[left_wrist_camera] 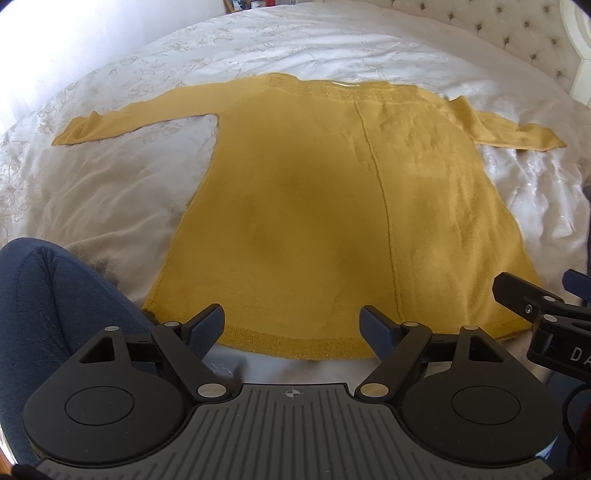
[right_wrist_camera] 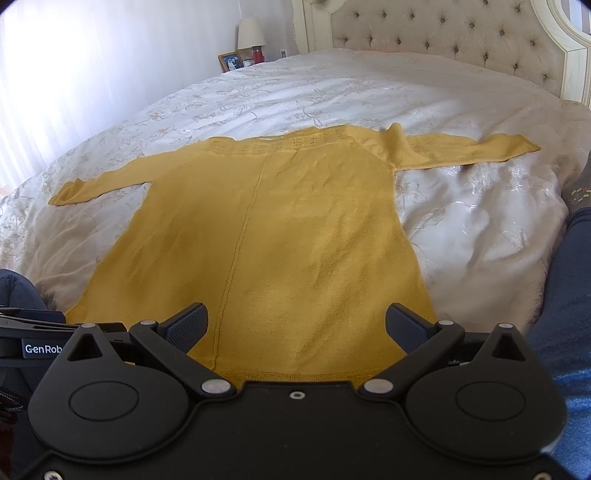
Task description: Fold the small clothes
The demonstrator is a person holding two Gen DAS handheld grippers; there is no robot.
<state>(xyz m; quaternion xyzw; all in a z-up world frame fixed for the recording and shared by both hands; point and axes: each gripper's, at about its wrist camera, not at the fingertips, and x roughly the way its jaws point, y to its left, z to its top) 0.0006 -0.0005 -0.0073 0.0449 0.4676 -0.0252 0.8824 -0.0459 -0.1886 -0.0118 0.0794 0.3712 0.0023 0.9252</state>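
Note:
A mustard-yellow knitted sweater (left_wrist_camera: 317, 192) lies flat on the bed, hem toward me, neckline far, both sleeves spread out sideways. It also shows in the right wrist view (right_wrist_camera: 280, 236). My left gripper (left_wrist_camera: 293, 326) is open and empty, hovering just above the hem's left half. My right gripper (right_wrist_camera: 295, 325) is open and empty above the hem's right half. The right gripper's body (left_wrist_camera: 546, 317) shows at the right edge of the left wrist view.
The white embroidered bedspread (right_wrist_camera: 461, 206) covers the bed. A tufted headboard (right_wrist_camera: 443, 33) stands at the far end. A nightstand with a lamp (right_wrist_camera: 251, 35) and a photo frame is at the far left. The person's dark blue legs (left_wrist_camera: 48, 302) flank the grippers.

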